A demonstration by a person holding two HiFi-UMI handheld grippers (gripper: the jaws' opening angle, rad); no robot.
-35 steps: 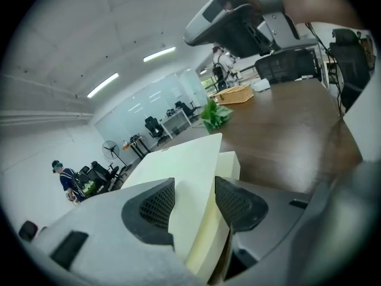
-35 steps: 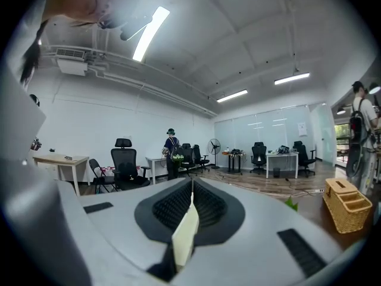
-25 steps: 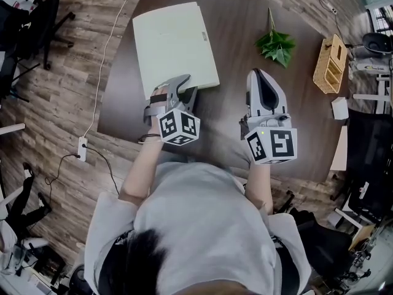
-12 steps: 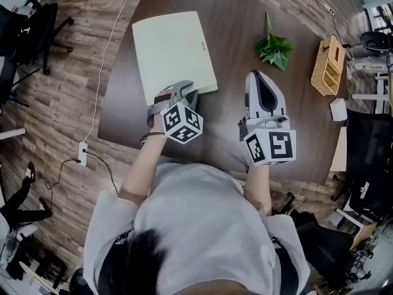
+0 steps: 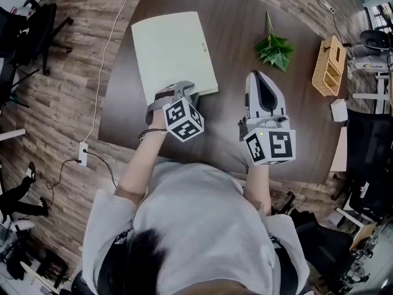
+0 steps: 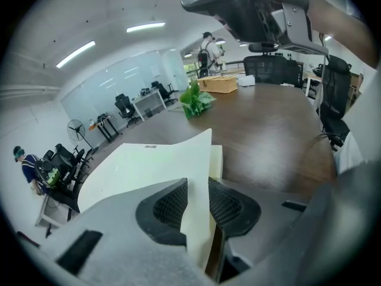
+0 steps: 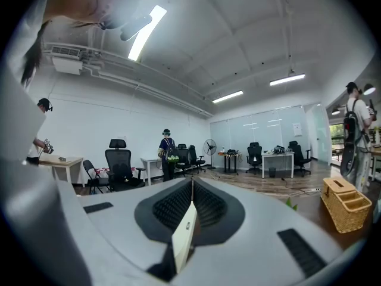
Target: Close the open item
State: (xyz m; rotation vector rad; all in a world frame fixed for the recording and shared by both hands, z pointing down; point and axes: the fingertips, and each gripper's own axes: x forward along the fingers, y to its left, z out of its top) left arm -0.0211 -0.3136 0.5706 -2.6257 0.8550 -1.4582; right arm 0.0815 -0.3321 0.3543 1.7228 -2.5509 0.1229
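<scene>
An open office with a wood-plank floor (image 5: 67, 97); a dark round table (image 5: 239, 128) fills the middle of the head view. The folder (image 5: 173, 51), pale cream, lies on the table's left part, its long side running away from the person. In the left gripper view its cover (image 6: 140, 168) is lifted off the lower leaf (image 6: 216, 159) at the near corner and bows upward, so the folder is not fully closed.

The left gripper (image 5: 184, 92) is at that near right corner. Its two dark ribbed pads (image 6: 169, 206) stand a narrow gap apart with the cover's edge between them. The pads sit against the sheet, and the jaws are opening slightly.

The right gripper (image 5: 261, 77) is well apart from the folder, to its right over bare table, pointing away from the person. Its jaws are together, pad against pad (image 7: 191, 186). A thin pale strip (image 7: 183, 234) shows low in the seam; it may be part of the gripper, and the view does not settle it.

A leafy green sprig (image 5: 274, 47) lies farther out on the table, beyond the right gripper. A wicker basket (image 5: 328, 63) sits near the table's right edge. On the floor to the left, a white cable (image 5: 107, 54) runs down to a power strip (image 5: 81, 150). Black office chairs (image 7: 119, 162) and desks stand across the room, with a few people among them.
</scene>
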